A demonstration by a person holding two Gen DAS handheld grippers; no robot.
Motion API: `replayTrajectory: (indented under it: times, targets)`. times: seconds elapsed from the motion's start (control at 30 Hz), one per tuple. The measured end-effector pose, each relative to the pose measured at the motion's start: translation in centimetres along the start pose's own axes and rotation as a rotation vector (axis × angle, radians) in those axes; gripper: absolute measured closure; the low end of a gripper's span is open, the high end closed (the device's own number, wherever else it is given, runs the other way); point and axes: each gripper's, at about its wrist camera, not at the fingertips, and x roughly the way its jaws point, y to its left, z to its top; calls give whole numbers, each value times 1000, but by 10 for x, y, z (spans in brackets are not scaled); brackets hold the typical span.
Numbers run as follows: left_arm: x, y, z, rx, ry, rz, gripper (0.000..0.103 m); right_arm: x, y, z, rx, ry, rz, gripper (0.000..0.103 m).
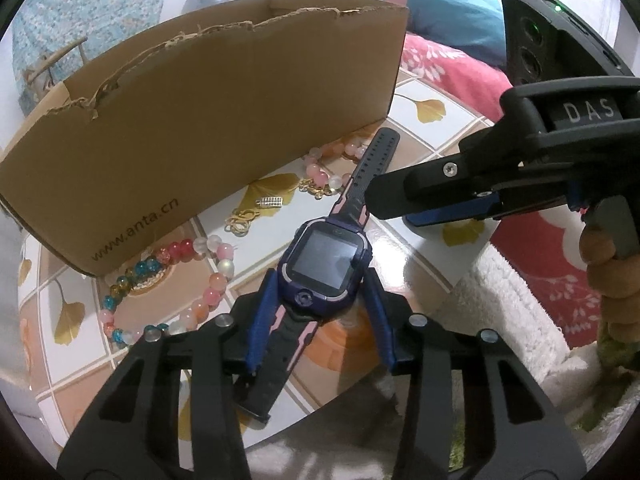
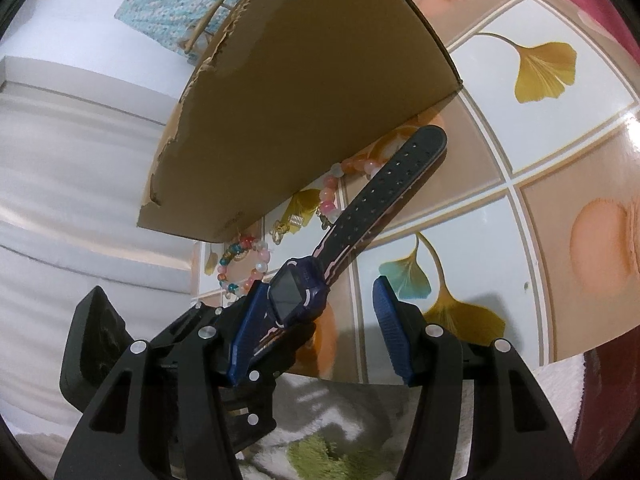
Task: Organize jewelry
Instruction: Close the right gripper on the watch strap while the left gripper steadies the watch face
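Note:
A dark blue smartwatch [image 1: 320, 264] with a black and pink strap lies at the near edge of the tiled table [image 1: 420, 92]. My left gripper [image 1: 320, 276] is shut on it, a blue pad against each side of its case. The near strap end hangs past the table edge. My right gripper [image 1: 392, 212] hovers open to the right, its tips beside the far strap. In the right wrist view the watch [image 2: 298, 292] shows between the right gripper's [image 2: 320, 284] wide-apart pads, untouched. A multicoloured bead bracelet [image 1: 208, 292], a pink bead bracelet [image 1: 324, 178] and gold charms [image 1: 240, 220] lie by the box.
A torn cardboard box [image 1: 200, 120] printed www.anta.cn stands at the back of the table, just behind the jewelry. A red floral blanket [image 1: 452, 68] and a white fluffy rug [image 1: 512, 304] lie to the right. A person's hand [image 1: 600, 264] holds the right gripper's handle.

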Motion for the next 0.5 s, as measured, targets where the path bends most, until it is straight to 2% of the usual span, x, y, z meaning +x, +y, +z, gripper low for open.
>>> replayTrajectory:
  times: [0.5]
  targets:
    - [-12, 1, -8, -42, -29, -8, 62, -5, -7, 2, 50, 5, 14, 48]
